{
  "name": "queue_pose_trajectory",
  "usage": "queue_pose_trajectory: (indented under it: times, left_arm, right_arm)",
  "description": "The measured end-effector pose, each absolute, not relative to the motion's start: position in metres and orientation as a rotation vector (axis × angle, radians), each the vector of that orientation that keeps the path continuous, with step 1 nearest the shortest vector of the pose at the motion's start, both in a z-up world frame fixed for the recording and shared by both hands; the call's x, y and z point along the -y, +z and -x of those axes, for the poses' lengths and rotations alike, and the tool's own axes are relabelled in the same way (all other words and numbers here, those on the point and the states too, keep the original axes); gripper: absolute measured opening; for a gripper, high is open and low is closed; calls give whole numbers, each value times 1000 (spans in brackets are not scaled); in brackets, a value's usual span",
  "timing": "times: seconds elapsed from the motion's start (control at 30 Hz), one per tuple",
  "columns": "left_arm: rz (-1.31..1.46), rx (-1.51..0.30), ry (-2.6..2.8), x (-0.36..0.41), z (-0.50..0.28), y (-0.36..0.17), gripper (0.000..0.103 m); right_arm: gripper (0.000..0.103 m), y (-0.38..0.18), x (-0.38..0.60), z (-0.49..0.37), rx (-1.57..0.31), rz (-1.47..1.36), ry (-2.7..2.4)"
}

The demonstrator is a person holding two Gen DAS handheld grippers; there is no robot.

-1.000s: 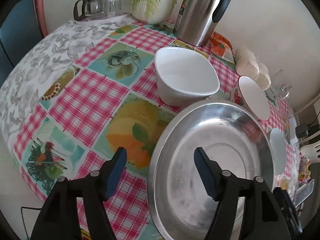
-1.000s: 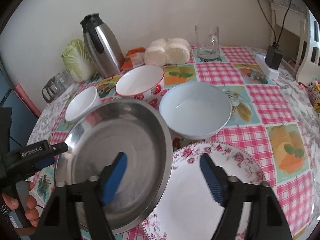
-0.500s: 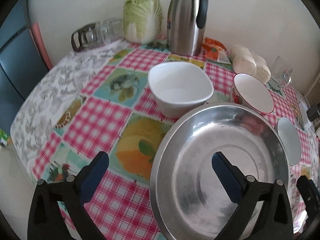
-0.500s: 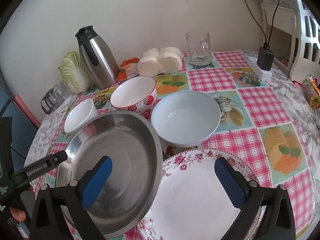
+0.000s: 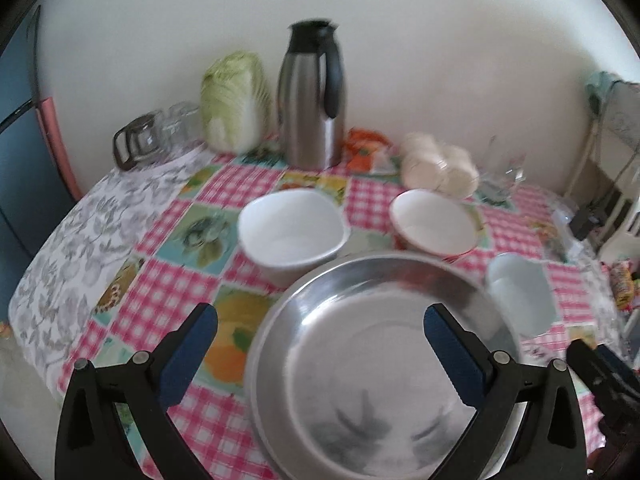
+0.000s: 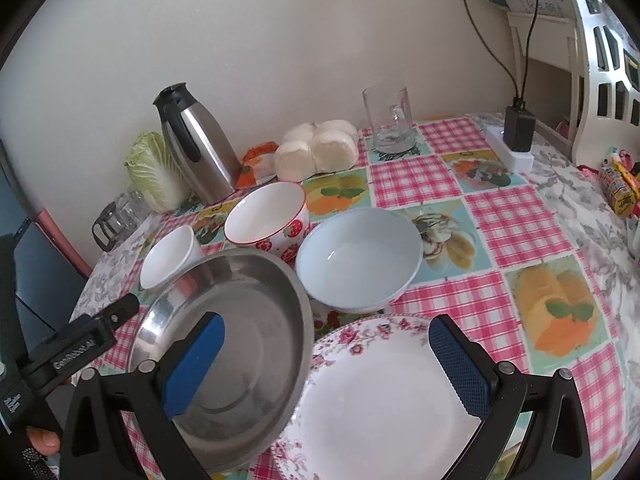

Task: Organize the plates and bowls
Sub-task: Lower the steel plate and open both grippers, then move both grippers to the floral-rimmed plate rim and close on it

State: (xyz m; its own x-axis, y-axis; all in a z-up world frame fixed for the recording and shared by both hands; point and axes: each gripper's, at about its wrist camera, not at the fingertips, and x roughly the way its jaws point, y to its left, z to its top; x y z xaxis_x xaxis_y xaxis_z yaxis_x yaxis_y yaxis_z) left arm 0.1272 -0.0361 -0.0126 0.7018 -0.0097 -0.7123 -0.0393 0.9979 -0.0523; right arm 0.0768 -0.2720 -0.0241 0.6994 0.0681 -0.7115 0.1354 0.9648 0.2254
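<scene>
**Both Tools Released: Dishes Ready for the Next Pick**

With both tools standing wide apart and empty, you hold nothing at this moment. The jaws of the left tool [image 5: 320,330] have just been opening; the rim of the steel pan [image 5: 372,364] lies between them, but no pad presses on it. The jaws of the right tool [image 6: 326,342] have likewise just been opening, and they straddle the seam where the steel pan's edge lies over the rim of the floral plate [image 6: 384,392], touching neither.

The dishes sit grouped near the front of the desk [image 6: 532,216]. Behind the pan stand three bowls in a loose row: the white bowl [image 5: 292,234] on the left, the strawberry bowl [image 6: 266,216] in the middle, and the pale blue bowl [image 6: 358,258] on the right, just beside the plate. This grouping probably serves the sorting: flat pieces in front, deep pieces behind.

Leave clear the items along the wall: the thermos jug [image 6: 196,142], the cabbage [image 5: 236,100], the buns [image 6: 316,150] and the glass mug [image 6: 390,120].

Judging by the layout, nesting the bowls remains to be done. Approach a bowl by its rim, one pad inside and one outside, since the glazed walls are likely to slip.
</scene>
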Motion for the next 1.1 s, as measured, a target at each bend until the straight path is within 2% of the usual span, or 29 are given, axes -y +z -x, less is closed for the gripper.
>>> queue_pose_trajectory:
  times: [0.7,1.1]
  left_arm:
    - [129,-771,-334,137,-73,22,103]
    - [236,-969,-529,188,-57,-5,103]
  right_arm:
    - [103,-13,393,-5,-679,-481,-283]
    - [103,-32,420,15,-728,-527,-367]
